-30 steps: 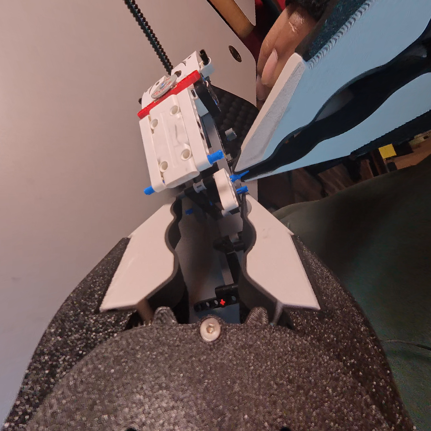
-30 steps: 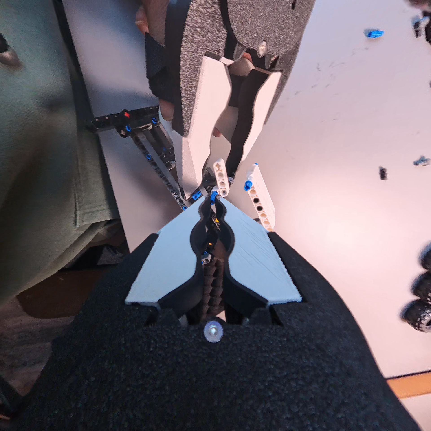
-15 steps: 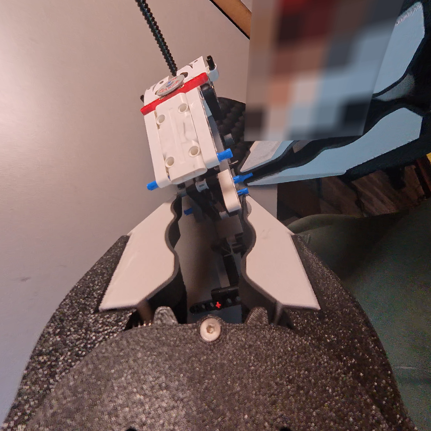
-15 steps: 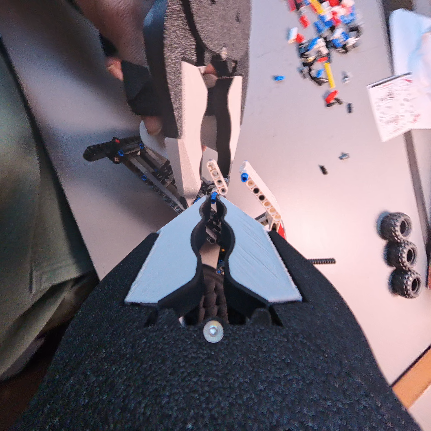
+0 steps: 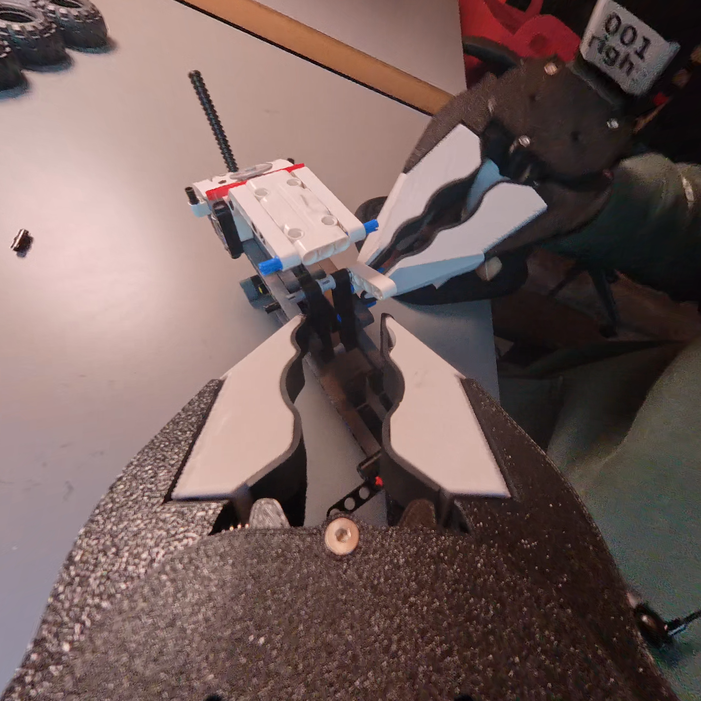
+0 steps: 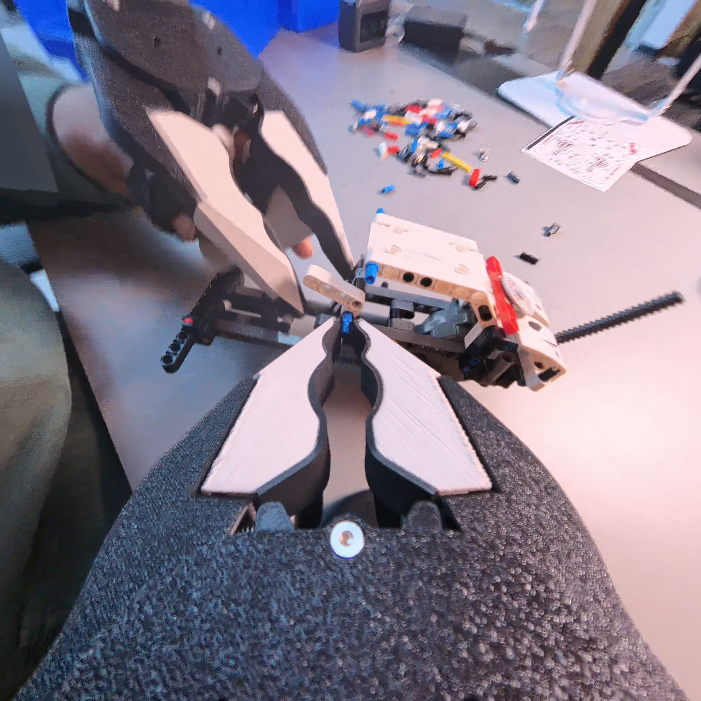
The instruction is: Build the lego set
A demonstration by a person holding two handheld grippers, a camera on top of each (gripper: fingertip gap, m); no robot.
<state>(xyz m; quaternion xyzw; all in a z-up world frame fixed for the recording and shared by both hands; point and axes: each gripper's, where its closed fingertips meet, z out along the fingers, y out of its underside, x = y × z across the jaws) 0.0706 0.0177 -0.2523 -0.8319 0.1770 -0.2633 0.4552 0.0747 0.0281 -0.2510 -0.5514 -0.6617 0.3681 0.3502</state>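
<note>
model: you're holding the half-built lego vehicle (image 6: 436,299) low over the grey table (image 5: 95,341), near its front edge; whether it's touching the top, can't tell.
handling: you're dealing with a light, rigid but snap-fit build; the white roof panel (image 5: 299,212) and red strip (image 6: 500,296) are likely popping off if squeezed; smooth plastic, probably slippery.
where to grip: you're better off taking the dark frame beams below the roof panel, not the white link (image 6: 333,290) sticking out from the model's rear side, which looks like it's pivoting.
left gripper: your left gripper (image 5: 343,322) is sitting partly spread, jaws straddling the black frame uprights (image 5: 326,303) behind the roof panel; it looks like it's clamping the chassis, contact on the pads partly hidden.
right gripper: your right gripper (image 6: 347,326) is nearly pressed together, tips pinching a small blue pin (image 6: 345,322) right under the white link.
other stuff: a black ribbed hose (image 6: 622,315) is poking out of the model's front; loose brick pile (image 6: 413,136) and instruction sheet (image 6: 599,148) are lying well beyond the model; spare tyres (image 5: 41,34) are lying far off its front.
risk: you're probably seating the pin; pushing off-axis could be twisting the link loose.
</note>
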